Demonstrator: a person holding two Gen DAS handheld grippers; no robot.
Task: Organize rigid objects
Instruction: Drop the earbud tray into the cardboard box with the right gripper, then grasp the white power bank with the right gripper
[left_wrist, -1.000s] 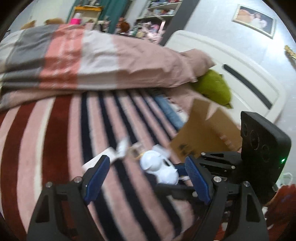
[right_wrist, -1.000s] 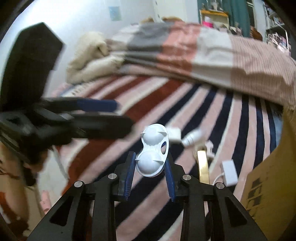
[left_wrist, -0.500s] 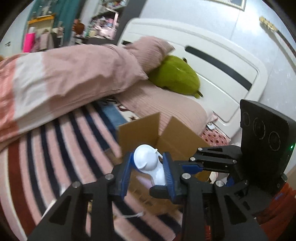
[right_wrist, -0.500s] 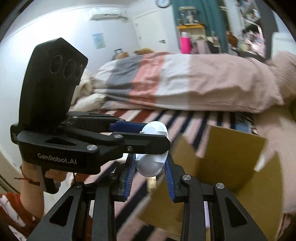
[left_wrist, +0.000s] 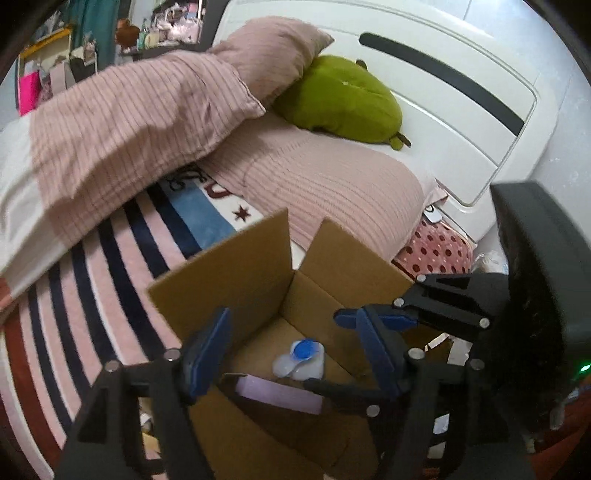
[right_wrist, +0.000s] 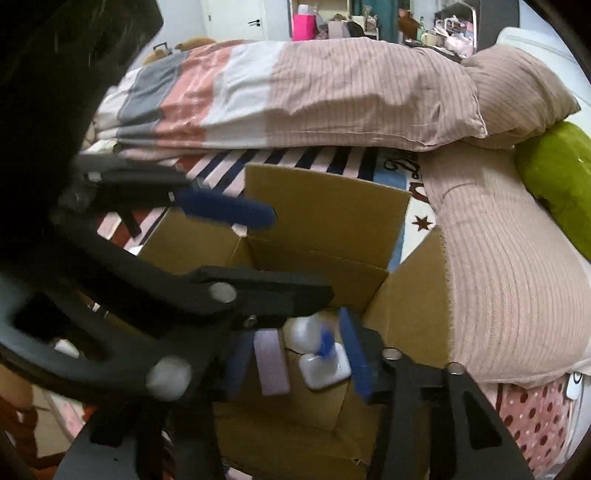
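The bed (left_wrist: 122, 229) with its striped blanket carries an open cardboard box (left_wrist: 332, 291), flaps standing up; the pink duvet (right_wrist: 332, 92) lies behind it and a pink pillow (right_wrist: 498, 258) runs just beside its right wall, a green plush (left_wrist: 343, 99) against the white headboard (left_wrist: 461, 85) beyond.

Both grippers hang over the box mouth. The left gripper (left_wrist: 291, 350) has its blue pads spread wide with nothing between them; its near pad is level with the left flap's edge, the other over the box interior. The right gripper (right_wrist: 299, 354) is also parted, its blue pads either side of the view down into the box, not pressing on anything. From the right wrist view, the left gripper's black finger crosses close in front, so the two tools crowd the opening; the free gap lies toward the far wall and the right-hand flap.

On the box floor lies the white plastic piece (left_wrist: 300, 360) with a blue centre, blurred in the right wrist view (right_wrist: 317, 347), resting clear of both grippers. A flat lilac item (left_wrist: 277, 395) lies just beside it.
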